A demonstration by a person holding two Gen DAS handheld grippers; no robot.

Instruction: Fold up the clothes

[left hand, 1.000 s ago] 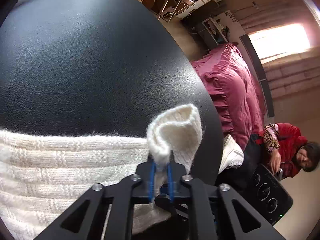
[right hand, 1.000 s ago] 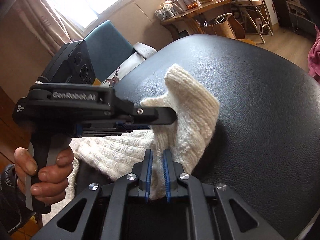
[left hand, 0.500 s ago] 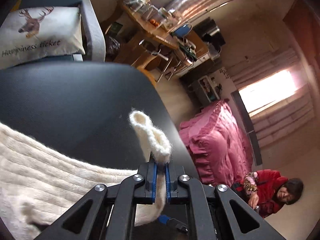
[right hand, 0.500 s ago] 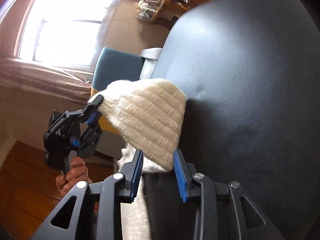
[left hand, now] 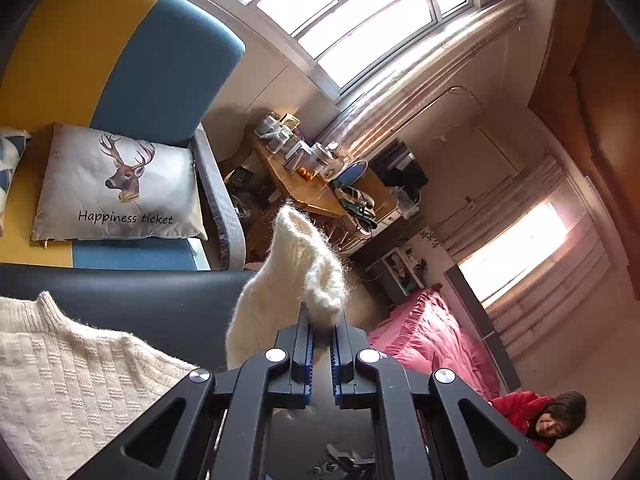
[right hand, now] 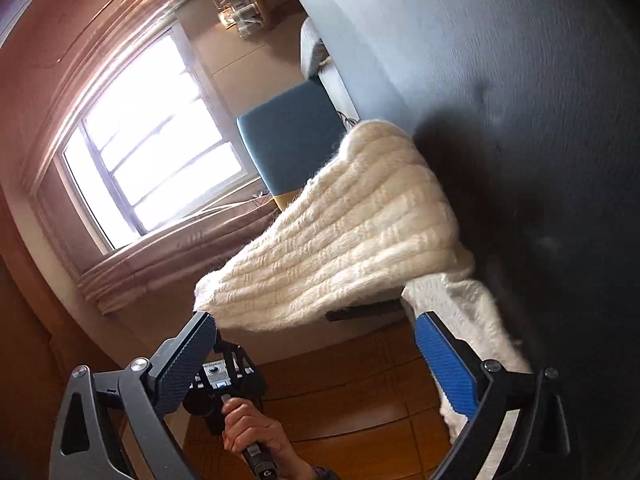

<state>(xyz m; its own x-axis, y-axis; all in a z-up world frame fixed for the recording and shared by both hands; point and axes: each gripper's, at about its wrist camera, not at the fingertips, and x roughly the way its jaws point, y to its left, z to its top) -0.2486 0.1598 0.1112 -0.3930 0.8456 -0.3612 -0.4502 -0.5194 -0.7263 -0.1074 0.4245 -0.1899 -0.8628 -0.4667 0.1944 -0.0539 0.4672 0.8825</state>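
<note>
You had the left gripper [left hand: 320, 332] clamped on a corner of the cream knit sweater [left hand: 288, 276], lifted at frame centre so that part could swing over the body still lying on the black worktop [left hand: 132, 300] at lower left. Your right gripper [right hand: 316, 344] stood wide open, empty, beside the raised fabric [right hand: 352, 232].

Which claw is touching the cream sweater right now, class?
Left claw: touching; its own view shows the sweater pinched between shut jaws. Right claw: open; contact cannot be told.
</note>
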